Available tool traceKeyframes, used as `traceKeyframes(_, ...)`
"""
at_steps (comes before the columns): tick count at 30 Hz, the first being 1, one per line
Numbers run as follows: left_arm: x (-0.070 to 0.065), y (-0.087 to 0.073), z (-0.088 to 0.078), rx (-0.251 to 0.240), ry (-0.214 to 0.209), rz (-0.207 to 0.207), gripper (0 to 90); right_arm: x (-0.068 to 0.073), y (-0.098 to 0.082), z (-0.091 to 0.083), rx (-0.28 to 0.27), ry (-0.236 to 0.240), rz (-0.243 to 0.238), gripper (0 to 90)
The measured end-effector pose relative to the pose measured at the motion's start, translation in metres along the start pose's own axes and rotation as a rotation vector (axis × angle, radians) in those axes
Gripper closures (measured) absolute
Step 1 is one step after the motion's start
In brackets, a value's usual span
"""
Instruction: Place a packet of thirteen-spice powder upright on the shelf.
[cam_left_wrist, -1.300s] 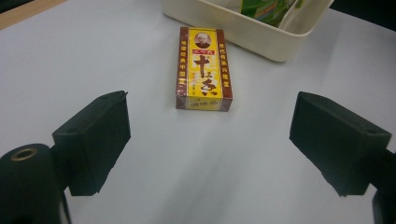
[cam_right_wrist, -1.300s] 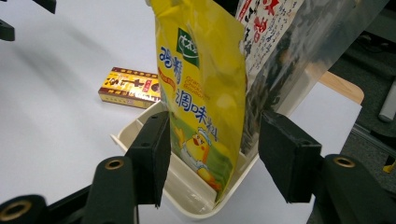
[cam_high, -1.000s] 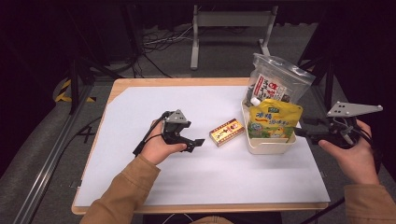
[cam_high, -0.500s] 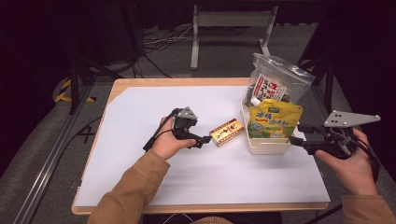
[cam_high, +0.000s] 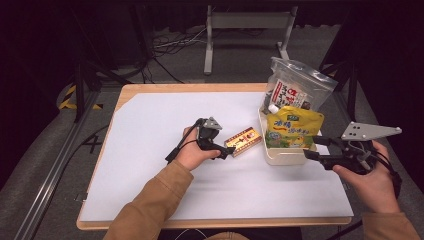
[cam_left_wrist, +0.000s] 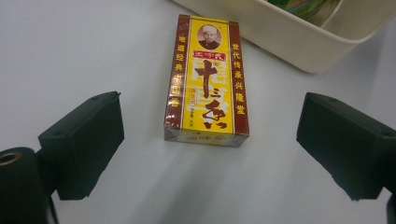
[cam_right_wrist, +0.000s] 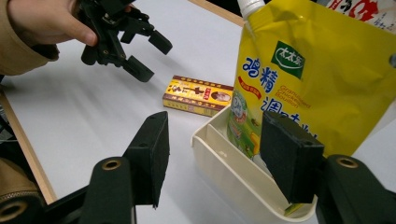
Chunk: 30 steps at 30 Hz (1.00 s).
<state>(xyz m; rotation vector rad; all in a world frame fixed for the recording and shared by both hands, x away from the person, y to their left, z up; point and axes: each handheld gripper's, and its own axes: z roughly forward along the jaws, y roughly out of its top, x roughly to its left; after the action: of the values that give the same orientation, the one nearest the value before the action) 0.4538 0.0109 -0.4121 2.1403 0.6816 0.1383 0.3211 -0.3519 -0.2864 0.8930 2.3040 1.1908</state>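
On the table (cam_high: 150, 190), a small box (cam_high: 243, 141) lies flat just left of a tub (cam_high: 280, 156) near the right edge. In the tub a pouch (cam_high: 292, 129) stands upright, with a bag (cam_high: 295, 90) behind it. The left gripper (cam_high: 224, 152) sits just left of the box, the right gripper (cam_high: 312, 148) at the tub's right.

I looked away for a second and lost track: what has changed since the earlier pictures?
The left tongs moved right across the table to the yellow box, open and not gripping. The right tongs slid left toward the cream tray, open. Box, tray and both pouches stayed put.
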Motion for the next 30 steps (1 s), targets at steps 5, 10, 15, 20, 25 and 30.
traceKeyframes(5, 0.0, -0.002, 0.012, -0.023, -0.035, -0.014, 6.3, 0.002, 0.0, 0.001, -0.011, 0.022, -0.004, 42.2)
traceKeyframes(10, -0.002, -0.003, 0.021, -0.024, -0.023, -0.014, 6.1, 0.003, -0.001, 0.001, -0.021, 0.039, 0.002, 41.8)
traceKeyframes(15, -0.003, -0.005, 0.029, 0.003, -0.02, -0.002, 6.1, 0.004, -0.002, 0.002, -0.02, 0.046, 0.003, 41.6)
traceKeyframes(20, -0.004, -0.006, 0.038, 0.022, 0.002, 0.002, 6.1, 0.005, -0.001, 0.003, -0.022, 0.053, -0.001, 41.6)
traceKeyframes(25, -0.002, -0.008, 0.043, 0.045, 0.011, 0.001, 6.9, 0.007, 0.0, 0.004, -0.02, 0.058, -0.004, 41.6)
traceKeyframes(30, -0.001, -0.009, 0.049, 0.041, 0.015, -0.028, 8.1, 0.007, 0.001, 0.008, -0.015, 0.07, -0.008, 41.4)
